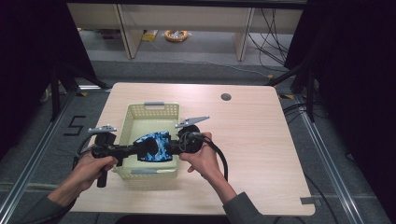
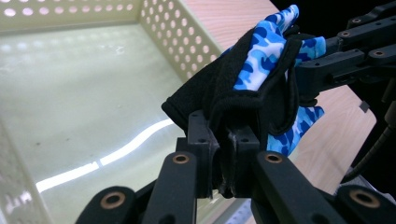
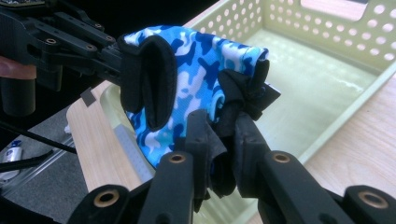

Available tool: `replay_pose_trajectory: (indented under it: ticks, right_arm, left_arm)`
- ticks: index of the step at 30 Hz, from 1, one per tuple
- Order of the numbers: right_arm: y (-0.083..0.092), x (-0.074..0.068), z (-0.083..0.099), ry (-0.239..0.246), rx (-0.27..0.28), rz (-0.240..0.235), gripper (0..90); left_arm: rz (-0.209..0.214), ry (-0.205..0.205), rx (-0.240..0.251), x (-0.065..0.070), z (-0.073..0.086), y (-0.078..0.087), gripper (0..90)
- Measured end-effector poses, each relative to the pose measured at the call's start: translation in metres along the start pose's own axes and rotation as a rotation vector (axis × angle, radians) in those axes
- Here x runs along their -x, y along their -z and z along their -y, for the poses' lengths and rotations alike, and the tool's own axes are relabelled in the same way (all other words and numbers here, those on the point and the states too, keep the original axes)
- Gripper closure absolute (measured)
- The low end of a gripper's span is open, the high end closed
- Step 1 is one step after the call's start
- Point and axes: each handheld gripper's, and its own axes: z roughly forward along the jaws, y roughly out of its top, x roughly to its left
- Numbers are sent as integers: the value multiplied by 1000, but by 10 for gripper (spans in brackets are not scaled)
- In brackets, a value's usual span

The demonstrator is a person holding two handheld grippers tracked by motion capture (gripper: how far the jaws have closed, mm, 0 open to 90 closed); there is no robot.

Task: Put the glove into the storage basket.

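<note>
Glove (image 2: 261, 60) fingers hidden, bunched

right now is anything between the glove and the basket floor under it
Nothing visible. The glove hangs stretched between the left tongs and right tongs, both clamped on it, over the near end of the basket, whose floor below looks bare.

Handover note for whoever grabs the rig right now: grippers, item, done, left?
Left gripper: shut on the black edge of the glove.
Right gripper: shut on the opposite end of it.
The blue camo glove hangs between the two, over the near part of the basket, whose floor looks bare.
Done: glove picked up, held by both.
Left, probably: lower it into the basket, open both.
</note>
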Motion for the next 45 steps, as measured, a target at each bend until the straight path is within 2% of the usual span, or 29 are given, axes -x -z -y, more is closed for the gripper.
replay_pose_trajectory:
  ticks: [15,19,27,28,30,32,35,37,38,40,42,43,44,45]
  right_arm:
    - [-36,4,10,-57,-46,-10,794]
    - [-46,6,14,-78,-62,-5,794]
    - [-61,7,17,-90,-119,12,795]
    - [-63,7,18,-83,-122,11,795]
    - [-65,7,18,-80,-138,16,796]
    - [-67,6,18,-76,-151,16,796]
    - [-70,7,19,-73,-169,26,797]
    - [-70,5,18,-114,-200,33,797]
    - [-71,6,18,-116,-203,37,797]
    - [-72,8,18,-88,-194,27,797]
    - [-71,8,19,-105,-205,37,797]
    - [-72,10,19,-83,-199,31,797]
    - [-70,9,19,-113,-213,40,797]
    - [-71,10,19,-106,-209,43,797]
  left_arm:
    - [-47,32,-76,-25,14,-8,814]
    - [-62,21,-99,-27,17,-10,811]
    - [-97,5,-149,-30,21,-14,803]
    - [-103,-9,-163,-31,21,-13,801]
    - [-104,7,-163,-32,23,-14,795]
    - [-112,-4,-182,-33,24,-14,776]
    - [-111,-1,-165,-30,23,-13,730]
    - [-127,-31,-172,-30,20,-10,693]
    - [-125,-51,-184,-29,19,-8,682]
    - [-117,-42,-175,-28,16,-5,633]
    - [-129,-50,-173,-26,15,-3,616]
    - [-133,-41,-170,-26,14,-2,600]
    - [-136,-46,-179,-26,14,-1,586]
    - [-144,-57,-184,-26,14,0,590]
